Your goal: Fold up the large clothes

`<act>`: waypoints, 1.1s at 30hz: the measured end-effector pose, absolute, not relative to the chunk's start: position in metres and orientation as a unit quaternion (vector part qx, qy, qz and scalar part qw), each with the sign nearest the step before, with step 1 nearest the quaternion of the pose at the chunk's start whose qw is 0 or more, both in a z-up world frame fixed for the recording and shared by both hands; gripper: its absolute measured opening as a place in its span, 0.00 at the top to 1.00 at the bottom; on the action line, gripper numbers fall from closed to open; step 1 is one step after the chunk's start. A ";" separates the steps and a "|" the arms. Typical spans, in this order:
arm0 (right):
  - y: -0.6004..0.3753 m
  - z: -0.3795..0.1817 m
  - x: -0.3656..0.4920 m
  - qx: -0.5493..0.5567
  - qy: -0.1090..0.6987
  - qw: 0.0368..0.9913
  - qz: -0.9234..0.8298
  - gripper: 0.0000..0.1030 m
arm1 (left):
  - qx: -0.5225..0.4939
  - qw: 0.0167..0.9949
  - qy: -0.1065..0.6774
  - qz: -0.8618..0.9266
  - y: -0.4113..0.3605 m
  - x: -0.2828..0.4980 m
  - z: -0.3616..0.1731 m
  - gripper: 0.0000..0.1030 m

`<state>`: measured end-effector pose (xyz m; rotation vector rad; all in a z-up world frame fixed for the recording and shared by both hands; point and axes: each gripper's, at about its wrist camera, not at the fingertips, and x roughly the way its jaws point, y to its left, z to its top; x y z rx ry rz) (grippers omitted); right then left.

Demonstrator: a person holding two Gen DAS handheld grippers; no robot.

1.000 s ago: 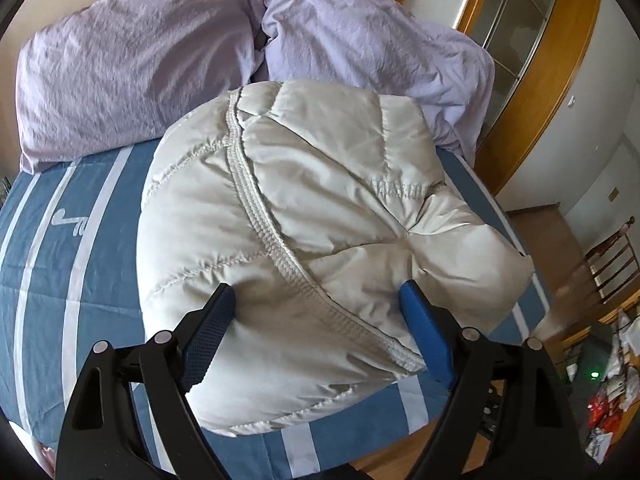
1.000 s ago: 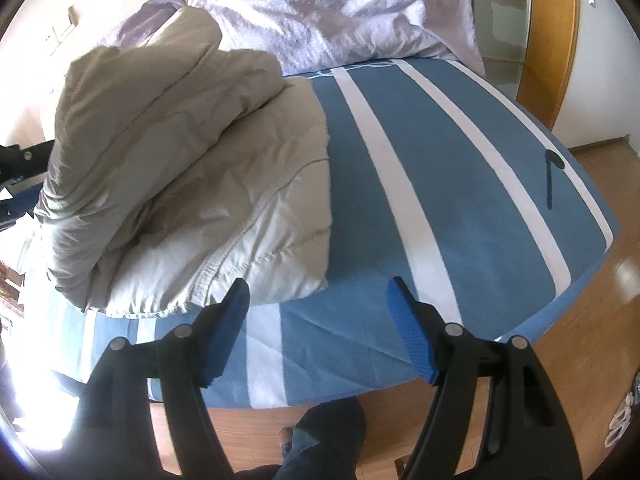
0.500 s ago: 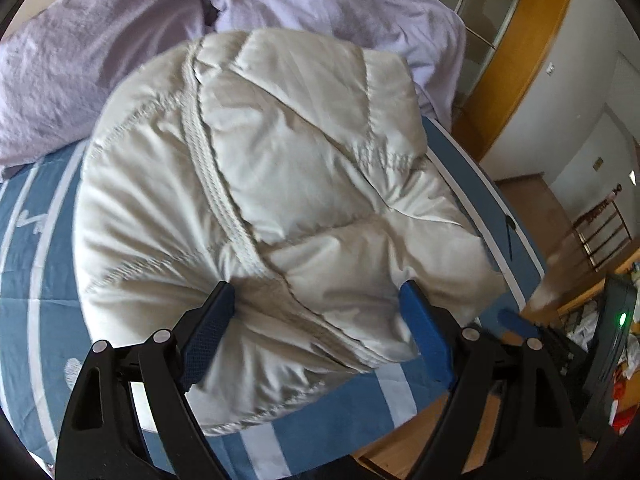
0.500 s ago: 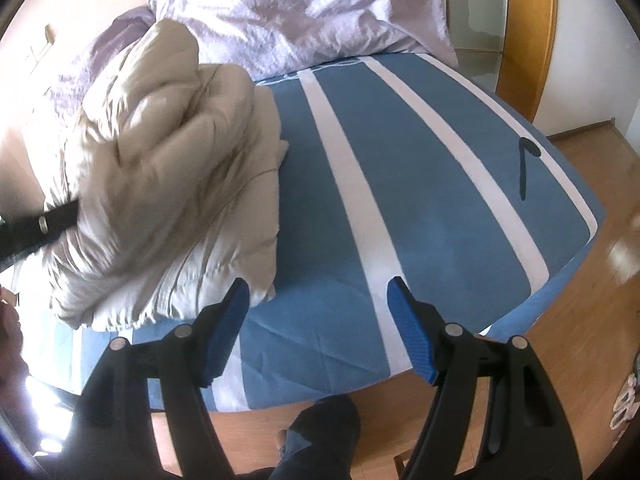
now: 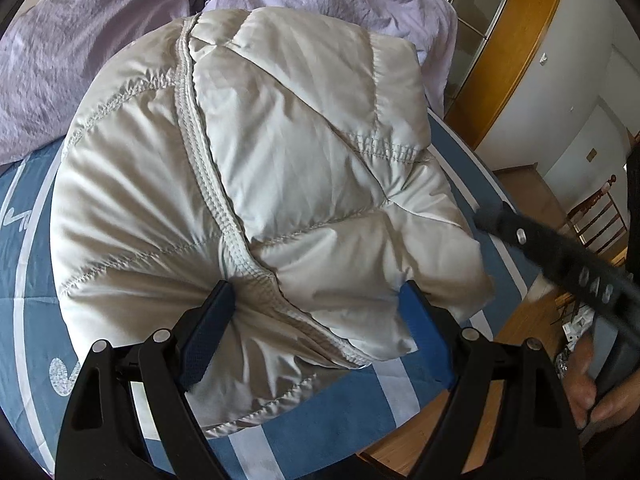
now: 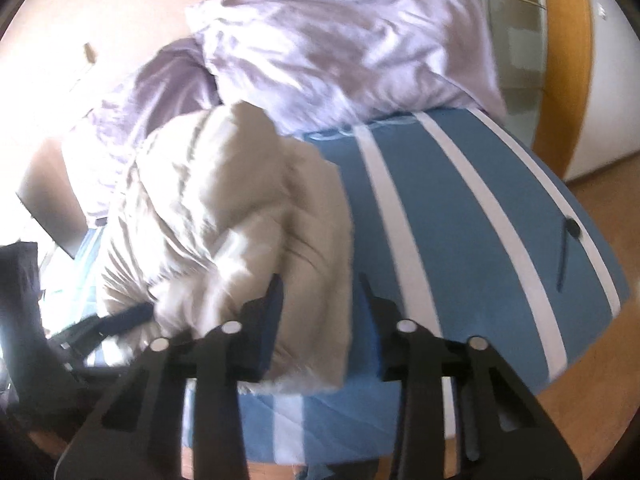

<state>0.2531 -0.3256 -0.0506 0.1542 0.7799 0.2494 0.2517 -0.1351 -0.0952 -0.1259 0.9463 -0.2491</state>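
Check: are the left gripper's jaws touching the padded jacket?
Touching. In the left wrist view both blue pads of the left gripper press into the folded jacket, denting its fabric.

Both wrist views look steeply down from the bed's (image 5: 32, 264) near edge, close over the same padded jacket (image 5: 256, 184), facing the far pillows (image 6: 344, 52).

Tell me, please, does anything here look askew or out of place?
Nothing is damaged or spilled. The jacket is a bulging bundle rather than a flat fold, hanging past the edge of the bed, with the left gripper clamped on it.
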 end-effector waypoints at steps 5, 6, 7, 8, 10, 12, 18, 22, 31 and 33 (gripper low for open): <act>-0.308 -0.046 0.268 0.062 0.376 0.912 0.152 0.80 | -0.057 0.881 0.455 -0.121 -0.136 0.253 -0.096 0.19; -0.307 -0.046 0.268 0.062 0.374 0.912 0.158 0.82 | -0.056 0.881 0.455 -0.121 -0.136 0.253 -0.096 0.19; -0.306 -0.045 0.269 0.065 0.370 0.912 0.164 0.83 | -0.055 0.881 0.455 -0.121 -0.136 0.252 -0.096 0.19; -0.305 -0.045 0.267 0.067 0.367 0.913 0.169 0.83 | -0.054 0.881 0.454 -0.122 -0.136 0.252 -0.096 0.19; -0.302 -0.043 0.267 0.067 0.361 0.912 0.183 0.83 | -0.053 0.881 0.454 -0.122 -0.137 0.253 -0.096 0.19; -0.297 -0.045 0.270 0.056 0.366 0.909 0.191 0.83 | -0.052 0.881 0.454 -0.121 -0.138 0.253 -0.096 0.18; -0.294 -0.078 0.282 0.037 0.408 0.895 0.175 0.85 | -0.048 0.881 0.455 -0.123 -0.141 0.252 -0.094 0.18; -0.297 -0.094 0.286 0.042 0.422 0.889 0.171 0.85 | -0.045 0.882 0.452 -0.126 -0.142 0.250 -0.091 0.19; -0.306 -0.121 0.289 0.069 0.437 0.882 0.163 0.87 | -0.049 0.886 0.442 -0.133 -0.136 0.245 -0.080 0.21; -0.307 -0.125 0.290 0.070 0.438 0.882 0.160 0.87 | -0.051 0.888 0.437 -0.131 -0.134 0.246 -0.076 0.21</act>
